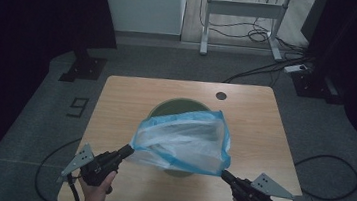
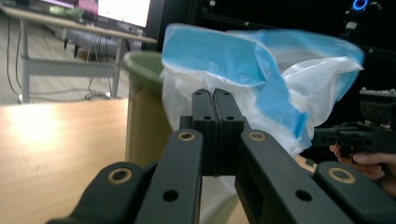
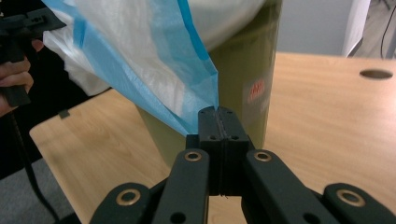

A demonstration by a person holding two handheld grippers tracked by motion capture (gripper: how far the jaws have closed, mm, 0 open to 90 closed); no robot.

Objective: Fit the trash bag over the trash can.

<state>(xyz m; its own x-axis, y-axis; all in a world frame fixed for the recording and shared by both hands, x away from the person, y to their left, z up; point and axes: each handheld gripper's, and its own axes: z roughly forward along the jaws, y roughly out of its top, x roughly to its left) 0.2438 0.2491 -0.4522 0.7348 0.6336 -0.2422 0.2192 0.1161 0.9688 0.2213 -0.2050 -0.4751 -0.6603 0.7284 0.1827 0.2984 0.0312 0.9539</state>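
Left hand-held gripper (image 1: pixel 128 150) and right hand-held gripper (image 1: pixel 225 175) both clamped, angled inward.

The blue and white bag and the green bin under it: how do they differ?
The bag is thin, crinkled, see-through plastic, blue and white; the bin is stiff, opaque, olive green. The bag hangs in the air, pinched by the left gripper and right gripper; the bin stands upright on the table. Both are open containers.

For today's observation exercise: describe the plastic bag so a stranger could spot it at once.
On the wooden table stands an olive-green bin. Stretched over its mouth, between the left claw and right claw, hangs the bag: thin, translucent white with blue edging.
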